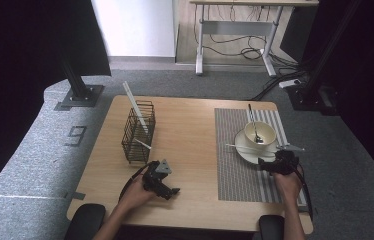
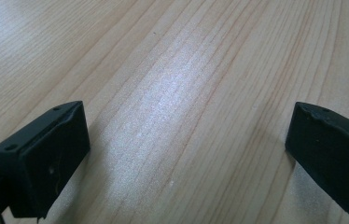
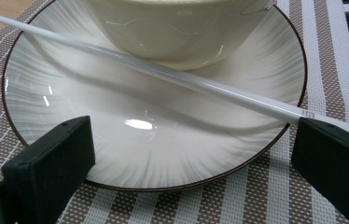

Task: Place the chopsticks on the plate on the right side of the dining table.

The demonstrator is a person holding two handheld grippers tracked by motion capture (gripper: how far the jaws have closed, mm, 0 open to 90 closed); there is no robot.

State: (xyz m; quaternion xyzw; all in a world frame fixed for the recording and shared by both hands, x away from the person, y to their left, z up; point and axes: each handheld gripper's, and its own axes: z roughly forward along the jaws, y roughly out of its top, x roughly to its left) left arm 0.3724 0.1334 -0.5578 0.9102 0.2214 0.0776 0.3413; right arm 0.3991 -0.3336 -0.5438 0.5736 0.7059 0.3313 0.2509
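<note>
Looking down from the high view first: my right gripper (image 1: 275, 162) sits at 4 o'clock on the table (image 1: 190, 150), at the near edge of the plate (image 1: 249, 150), w/ the bowl (image 1: 260, 132) on it and a spoon (image 1: 253, 122) standing in the bowl. A white chopstick (image 1: 242, 147) lies across the plate, running 9 to 3. My left gripper (image 1: 167, 189) rests at 7 o'clock on bare wood, just short of the wire basket (image 1: 138, 132), which holds another white stick.

Left gripper view: jaws spread wide, nothing btwn them, only table (image 2: 177, 93) grain.

Right gripper view: jaws also wide apart, not yet closed on anything. The chopstick (image 3: 163, 74) slants from 10 o'clock down to 4, propped on the plate (image 3: 144, 140) rim under the bowl (image 3: 172, 28), its near end right by my right-hand jaw.

Handling, as I judge it: the stick looks light, stiff, glossy, so prob slippery and apt to roll or pivot. Best grab is near the end overhanging the rim, where there's clearance underneath. Plate and bowl look like ceramic, so no knocking them.
</note>
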